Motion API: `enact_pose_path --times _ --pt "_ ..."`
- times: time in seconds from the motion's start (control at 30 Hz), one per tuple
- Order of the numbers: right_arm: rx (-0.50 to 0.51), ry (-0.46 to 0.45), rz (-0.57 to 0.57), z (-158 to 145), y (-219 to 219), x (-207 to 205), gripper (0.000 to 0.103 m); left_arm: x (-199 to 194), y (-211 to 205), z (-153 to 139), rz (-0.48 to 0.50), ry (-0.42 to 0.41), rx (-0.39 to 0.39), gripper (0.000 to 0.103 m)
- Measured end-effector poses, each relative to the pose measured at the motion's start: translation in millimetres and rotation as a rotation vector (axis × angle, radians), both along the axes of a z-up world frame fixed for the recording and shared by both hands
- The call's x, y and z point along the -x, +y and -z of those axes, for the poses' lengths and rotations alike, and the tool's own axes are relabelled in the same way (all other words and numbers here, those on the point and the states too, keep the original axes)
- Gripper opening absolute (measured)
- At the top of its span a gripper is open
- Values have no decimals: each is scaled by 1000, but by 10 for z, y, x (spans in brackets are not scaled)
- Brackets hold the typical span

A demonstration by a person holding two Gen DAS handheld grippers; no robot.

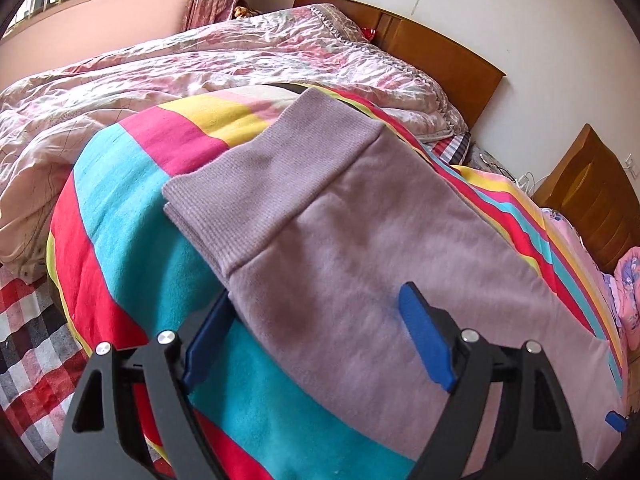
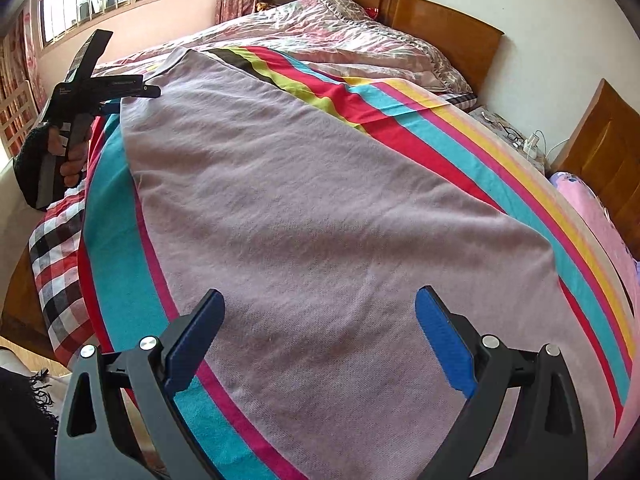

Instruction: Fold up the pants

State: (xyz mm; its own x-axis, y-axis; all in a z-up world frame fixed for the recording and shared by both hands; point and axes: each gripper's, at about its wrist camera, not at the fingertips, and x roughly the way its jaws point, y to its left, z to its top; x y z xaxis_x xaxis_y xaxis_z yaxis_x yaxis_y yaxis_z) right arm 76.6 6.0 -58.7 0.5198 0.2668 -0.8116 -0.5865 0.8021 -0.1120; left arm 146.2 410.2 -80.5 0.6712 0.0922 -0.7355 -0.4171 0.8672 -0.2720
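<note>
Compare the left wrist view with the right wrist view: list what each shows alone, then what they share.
Left wrist only: the pants' ribbed waistband close up, with the left gripper open astride the pants' near edge.

Right wrist only: the right gripper open over the pants, and the hand holding the other gripper at the far end.

Both: the lilac pants flat on the striped blanket, the pink quilt, the wooden headboard.
</note>
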Motion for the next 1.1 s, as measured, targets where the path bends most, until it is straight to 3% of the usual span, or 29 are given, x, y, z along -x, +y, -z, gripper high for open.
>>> enact_pose_path --times 0.37,0.5,0.53,0.6,0.67,0.7,0.77,0.9,1.0,1.1 --pt "6 38 -46 149 160 44 92 -5 -16 41 14 -13 5 89" --pt "-10 52 -36 169 142 31 92 -19 83 50 16 -80 97 91" --pt "-12 52 -36 166 147 28 92 -7 144 47 8 -108 127 82" --pt "-17 49 -46 158 178 11 92 4 301 60 -16 -130 187 30" --pt "-27 38 -59 155 230 4 92 75 509 107 -23 -193 336 18" --pt "-30 40 -64 173 258 -6 92 106 552 103 -24 -211 368 16" --pt "-12 58 -84 256 325 8 92 97 484 19 -13 -204 311 16" --pt "-88 89 -66 333 226 -5 92 44 262 -398 -11 -213 198 15" --pt "-63 76 -66 274 205 44 92 -11 -425 -1017 89 -246 -91 15" --pt "-120 -25 11 41 -89 81 92 16 -1533 -1414 307 -287 -403 16"
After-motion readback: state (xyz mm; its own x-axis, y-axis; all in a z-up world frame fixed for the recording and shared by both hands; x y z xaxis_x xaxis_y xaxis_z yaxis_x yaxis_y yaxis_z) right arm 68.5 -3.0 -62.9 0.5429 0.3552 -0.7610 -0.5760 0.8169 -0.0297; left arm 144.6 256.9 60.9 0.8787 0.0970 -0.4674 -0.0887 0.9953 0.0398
